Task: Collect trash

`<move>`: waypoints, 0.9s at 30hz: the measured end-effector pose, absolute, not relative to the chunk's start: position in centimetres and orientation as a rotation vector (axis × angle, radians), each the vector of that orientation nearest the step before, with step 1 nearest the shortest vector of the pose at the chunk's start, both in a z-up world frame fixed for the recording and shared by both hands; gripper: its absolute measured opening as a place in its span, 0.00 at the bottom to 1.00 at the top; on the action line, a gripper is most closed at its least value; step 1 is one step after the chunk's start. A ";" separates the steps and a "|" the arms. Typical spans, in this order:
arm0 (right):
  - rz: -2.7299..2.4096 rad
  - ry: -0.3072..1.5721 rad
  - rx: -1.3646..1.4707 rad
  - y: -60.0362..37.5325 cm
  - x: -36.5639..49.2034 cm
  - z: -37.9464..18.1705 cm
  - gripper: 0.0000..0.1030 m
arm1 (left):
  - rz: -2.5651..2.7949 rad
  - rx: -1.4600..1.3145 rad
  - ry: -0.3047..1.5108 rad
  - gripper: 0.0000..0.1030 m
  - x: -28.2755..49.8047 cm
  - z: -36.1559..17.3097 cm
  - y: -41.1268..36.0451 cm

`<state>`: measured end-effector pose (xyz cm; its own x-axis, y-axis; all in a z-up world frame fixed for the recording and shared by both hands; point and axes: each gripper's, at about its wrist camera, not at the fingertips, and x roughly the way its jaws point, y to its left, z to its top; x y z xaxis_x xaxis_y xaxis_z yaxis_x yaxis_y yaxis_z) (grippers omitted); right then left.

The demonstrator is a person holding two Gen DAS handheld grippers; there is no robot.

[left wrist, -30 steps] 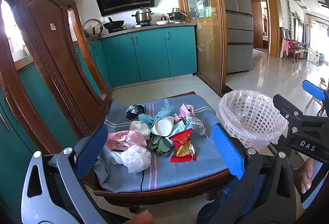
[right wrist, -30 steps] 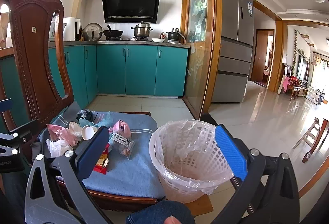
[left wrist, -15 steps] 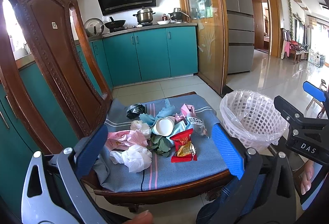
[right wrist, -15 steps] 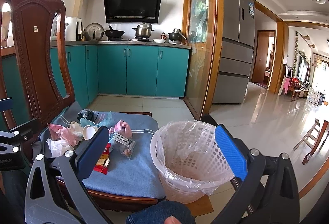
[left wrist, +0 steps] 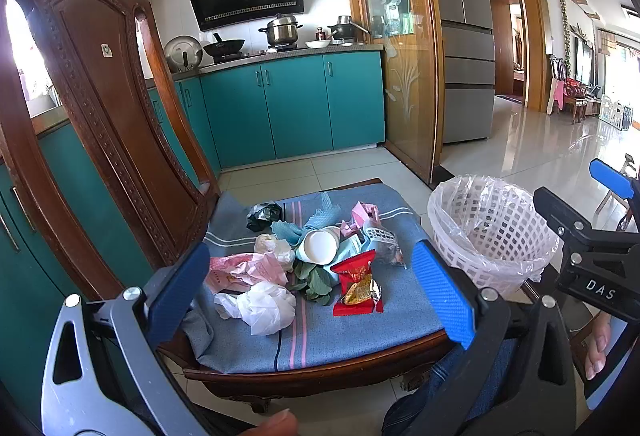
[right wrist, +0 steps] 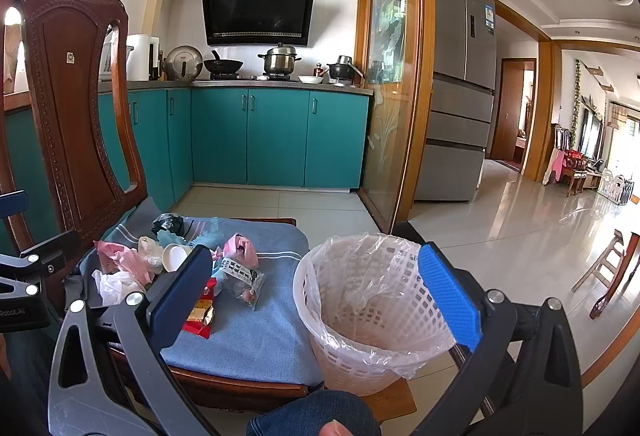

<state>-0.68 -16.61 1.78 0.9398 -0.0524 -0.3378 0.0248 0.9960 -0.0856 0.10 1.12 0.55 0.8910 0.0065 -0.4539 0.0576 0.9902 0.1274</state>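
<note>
Trash lies heaped on the blue seat cushion (left wrist: 352, 332) of a wooden chair: a red snack wrapper (left wrist: 357, 286), a white paper cup (left wrist: 319, 245), crumpled white tissue (left wrist: 262, 306), pink paper (left wrist: 248, 270), green leaves (left wrist: 316, 280), a black bag (left wrist: 264, 214) and a clear printed packet (right wrist: 244, 278). A white lined basket (right wrist: 372, 310) stands right of the chair. My left gripper (left wrist: 308, 290) hovers open in front of the heap, holding nothing. My right gripper (right wrist: 316, 288) is open above the basket's near rim, also holding nothing.
The carved chair back (left wrist: 104, 108) rises on the left. Teal kitchen cabinets (right wrist: 276, 140) and a glass partition (right wrist: 390, 96) stand behind, with a fridge (right wrist: 460, 96) beyond. Shiny tiled floor (right wrist: 520, 220) stretches right. The person's knee (right wrist: 316, 416) shows at the bottom.
Both views have shifted only slightly; the grippers stay open and the trash has not moved.
</note>
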 end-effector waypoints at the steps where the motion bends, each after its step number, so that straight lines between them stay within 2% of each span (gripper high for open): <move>1: -0.039 0.346 -0.080 -16.6 -0.7 1.8 0.97 | -0.027 0.139 0.471 0.98 0.1 0.5 1.1; 27: -0.025 0.358 -0.088 -16.1 -0.7 1.6 0.97 | -0.019 0.130 0.480 0.98 0.0 0.4 1.5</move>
<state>-0.66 -16.14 1.63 0.9364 -0.0396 -0.3486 0.0084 0.9958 -0.0907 0.01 1.53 0.44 0.8871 0.0119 -0.4614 0.0490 0.9916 0.1198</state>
